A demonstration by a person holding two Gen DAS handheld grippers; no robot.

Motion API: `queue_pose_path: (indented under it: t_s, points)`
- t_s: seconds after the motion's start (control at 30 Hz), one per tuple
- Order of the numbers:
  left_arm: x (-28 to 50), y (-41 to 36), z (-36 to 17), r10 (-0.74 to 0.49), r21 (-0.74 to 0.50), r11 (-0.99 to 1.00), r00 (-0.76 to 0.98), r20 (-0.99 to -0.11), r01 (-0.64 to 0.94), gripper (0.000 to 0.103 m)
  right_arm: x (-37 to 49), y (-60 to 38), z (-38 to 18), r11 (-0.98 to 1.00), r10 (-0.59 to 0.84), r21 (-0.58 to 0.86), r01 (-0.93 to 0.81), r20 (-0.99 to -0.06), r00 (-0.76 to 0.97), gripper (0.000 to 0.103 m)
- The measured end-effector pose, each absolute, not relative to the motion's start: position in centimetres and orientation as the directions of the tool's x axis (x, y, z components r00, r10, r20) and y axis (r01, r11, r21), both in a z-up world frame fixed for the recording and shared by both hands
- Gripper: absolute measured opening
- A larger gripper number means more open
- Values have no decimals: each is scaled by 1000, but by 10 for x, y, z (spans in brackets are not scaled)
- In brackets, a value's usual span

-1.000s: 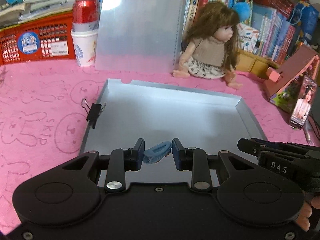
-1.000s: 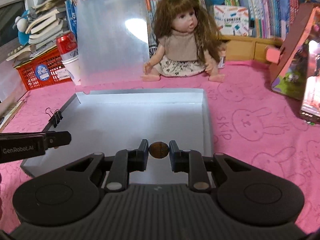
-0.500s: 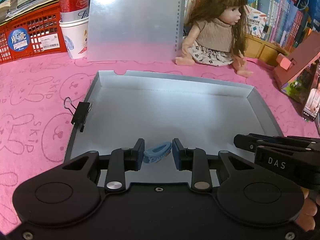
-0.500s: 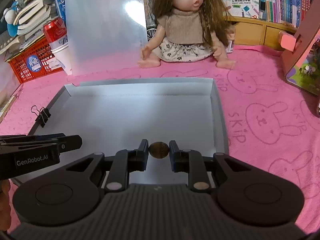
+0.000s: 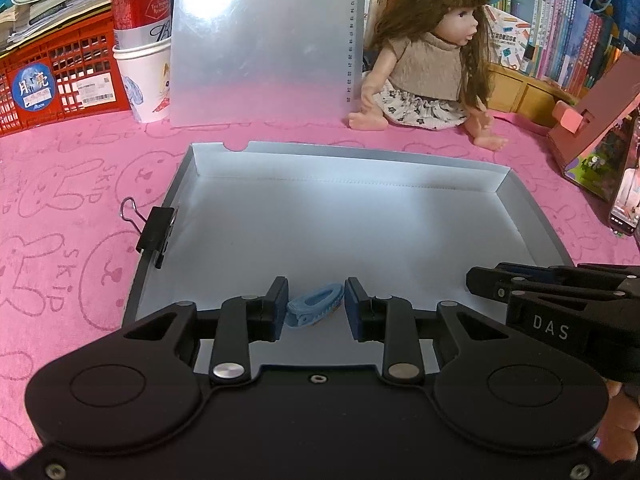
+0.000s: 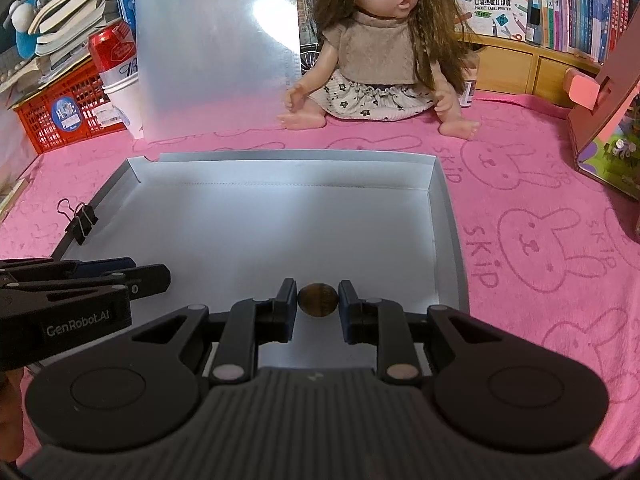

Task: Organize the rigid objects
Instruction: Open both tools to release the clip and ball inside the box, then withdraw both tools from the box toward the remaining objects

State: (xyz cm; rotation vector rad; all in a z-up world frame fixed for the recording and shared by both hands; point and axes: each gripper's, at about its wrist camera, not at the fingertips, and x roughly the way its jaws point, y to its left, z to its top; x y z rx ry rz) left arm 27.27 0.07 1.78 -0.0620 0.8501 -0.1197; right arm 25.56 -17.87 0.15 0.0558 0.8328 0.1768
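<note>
- Hair clip [image 5: 315, 307], blue, sits gripped between your left tool's [image 5: 316, 308] fingers, over the gray tray's [image 5: 400, 164] near edge.
- Your right tool [image 6: 318, 300] pinches a brown bead [image 6: 317, 299] above the same tray [image 6: 448, 240].

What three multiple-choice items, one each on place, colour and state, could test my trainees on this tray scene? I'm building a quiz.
1. Where is the binder clip?
A. on the tray's left rim
B. in the doll's lap
C. in the red basket

2. What colour is the small clip in the left gripper?
A. red
B. blue
C. yellow

3. What is the right gripper doing?
A. open, holding nothing
B. shut on a brown bead
C. gripping the tray wall

Key: 1 A, it sits on the tray edge; 2 B, plainly blue; 3 B, both fingers press it.
</note>
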Motion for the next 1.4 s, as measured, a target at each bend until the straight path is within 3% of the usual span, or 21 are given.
queue_pose_path:
  t_s: [0.13, 0.23, 0.47, 0.77, 1.4]
  points:
    - [271, 3, 19, -137, -107, 991, 656, -742, 85, 31, 254, -178, 2, 984, 178, 119, -133, -727, 663, 32]
    - [268, 2, 21, -130, -96, 992, 667, -734, 88, 37, 251, -176, 2, 984, 175, 110, -139, -724, 667, 46]
    - [254, 5, 33, -142, -93, 990, 702, -698, 108, 51, 241, -176, 9, 983, 180, 103, -152, -694, 697, 63]
    - [228, 5, 50, -141, -64, 989, 748, -649, 131, 71, 224, -182, 23, 984, 177, 92, -154, -648, 741, 78]
    - [151, 10, 74, -181, -81, 983, 802, -570, 164, 79, 151, -186, 54, 973, 207, 23, -228, -521, 828, 89]
